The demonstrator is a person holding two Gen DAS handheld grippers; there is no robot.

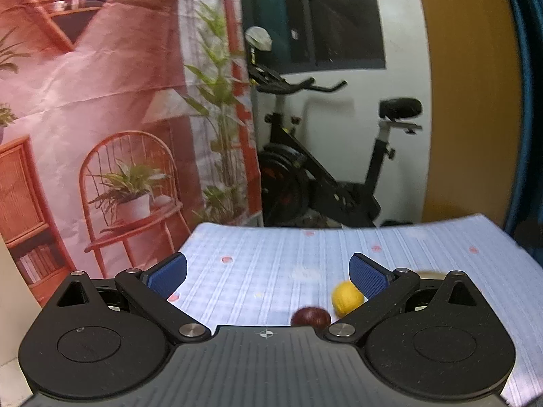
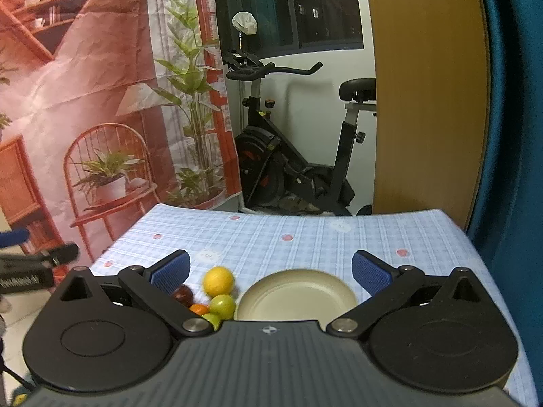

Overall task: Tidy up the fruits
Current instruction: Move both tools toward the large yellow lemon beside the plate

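In the right wrist view a beige plate [image 2: 298,296] lies on the checked tablecloth, empty as far as shows. Left of it sit a yellow fruit [image 2: 219,280], a green fruit [image 2: 223,306], a second green fruit [image 2: 212,319], an orange fruit [image 2: 199,309] and a dark red fruit [image 2: 183,295]. My right gripper [image 2: 271,273] is open above the plate, holding nothing. In the left wrist view the yellow fruit [image 1: 346,297] and the dark red fruit [image 1: 310,317] lie low between the fingers. My left gripper [image 1: 268,274] is open and empty; it also shows in the right wrist view [image 2: 40,259] at the far left.
The table [image 2: 305,234] has a blue checked cloth with small pink prints. Behind its far edge stand an exercise bike [image 2: 292,156], a printed backdrop [image 2: 101,101] at left and a wooden panel [image 2: 424,101] at right.
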